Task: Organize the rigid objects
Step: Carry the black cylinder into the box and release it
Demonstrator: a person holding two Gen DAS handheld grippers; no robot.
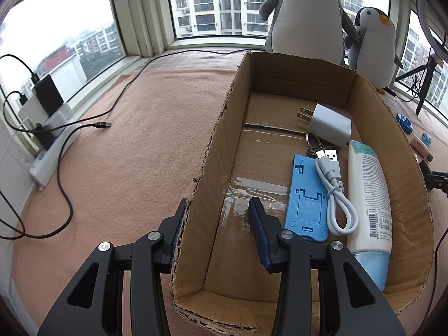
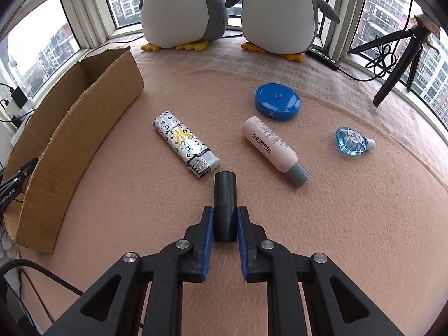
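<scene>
My right gripper (image 2: pixel 225 218) is shut on a black cylinder (image 2: pixel 224 196) just above the pink cloth. Ahead of it lie a patterned lighter (image 2: pixel 183 144), a pink bottle with a grey cap (image 2: pixel 273 147), a round blue tape measure (image 2: pixel 277 100) and a small blue glass bottle (image 2: pixel 351 141). My left gripper (image 1: pixel 218 212) is open and straddles the left wall of the cardboard box (image 1: pixel 212 151), one finger outside and one inside. The box holds a white charger (image 1: pixel 330 124), a blue phone stand (image 1: pixel 306 198), a white USB cable (image 1: pixel 336 193) and a white lotion tube (image 1: pixel 368 201).
Two plush penguins (image 2: pixel 184 8) stand at the window behind the objects. A black tripod (image 2: pixel 397 64) with cables is at the right. A white power strip (image 1: pixel 53 151) with chargers and a loose black cable (image 1: pixel 100 124) lies left of the box (image 2: pixel 84 112).
</scene>
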